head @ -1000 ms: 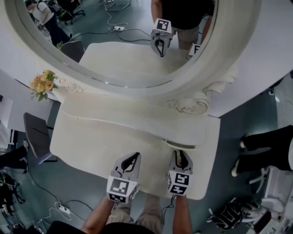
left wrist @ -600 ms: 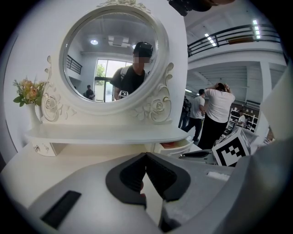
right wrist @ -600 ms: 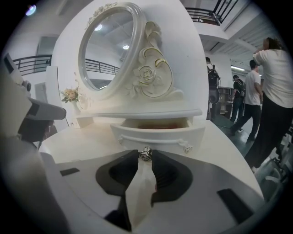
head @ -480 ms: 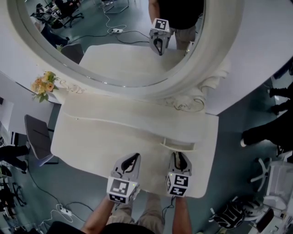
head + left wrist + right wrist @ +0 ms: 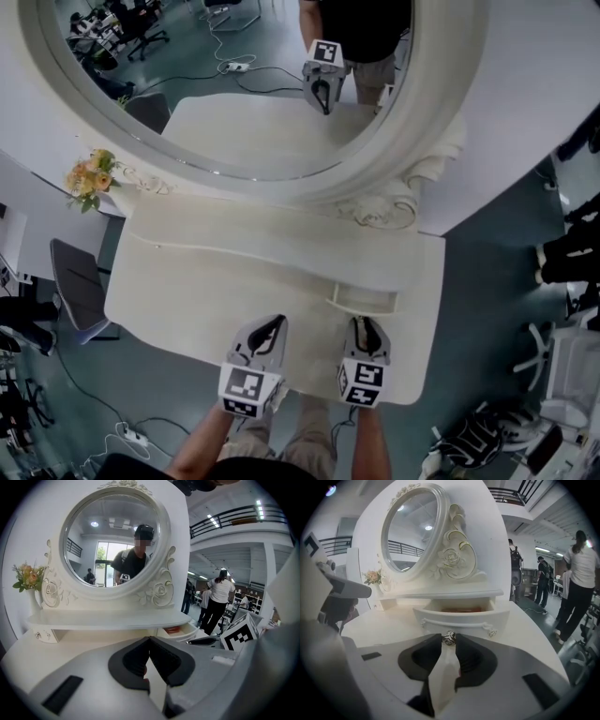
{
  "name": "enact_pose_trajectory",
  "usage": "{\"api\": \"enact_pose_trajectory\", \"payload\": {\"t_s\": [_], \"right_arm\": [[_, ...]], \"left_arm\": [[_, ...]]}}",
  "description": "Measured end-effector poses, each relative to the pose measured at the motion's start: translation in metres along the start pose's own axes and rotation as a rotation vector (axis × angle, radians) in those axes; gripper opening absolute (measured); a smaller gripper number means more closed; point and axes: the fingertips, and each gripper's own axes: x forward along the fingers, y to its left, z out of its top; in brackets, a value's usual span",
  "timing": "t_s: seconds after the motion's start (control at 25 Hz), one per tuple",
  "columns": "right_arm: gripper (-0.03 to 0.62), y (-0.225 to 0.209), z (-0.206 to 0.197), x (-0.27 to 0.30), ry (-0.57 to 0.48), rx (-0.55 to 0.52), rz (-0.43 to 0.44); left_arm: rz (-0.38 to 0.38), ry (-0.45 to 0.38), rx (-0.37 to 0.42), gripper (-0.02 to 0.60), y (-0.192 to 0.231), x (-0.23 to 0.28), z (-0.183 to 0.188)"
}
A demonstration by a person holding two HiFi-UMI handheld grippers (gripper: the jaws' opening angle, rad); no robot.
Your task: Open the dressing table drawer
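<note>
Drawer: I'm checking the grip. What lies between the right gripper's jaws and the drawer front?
Only the drawer's small metal knob, pinched between the right gripper's jaw tips; no other thing lies there. The right gripper view shows it.

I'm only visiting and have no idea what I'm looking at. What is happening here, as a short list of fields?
furniture: white dressing table with an oval mirror
drawer: small, under the shelf, pulled partly out, something reddish inside
right gripper: jaws closed on the drawer's knob
left gripper: jaws together, holding nothing
decoration: flowers at the table's left end
</note>
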Motion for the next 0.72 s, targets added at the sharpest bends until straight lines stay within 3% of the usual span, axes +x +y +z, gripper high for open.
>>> {"api": "enact_pose_trajectory", "payload": {"t_s": [0.72], "right_arm": [[0.094, 0.0021, -0.0013, -0.0035, 0.003, -0.008, -0.016]], "left_arm": [[-0.006, -0.01, -0.004, 0.003, 0.0059, -0.0029, 0.0053]]}}
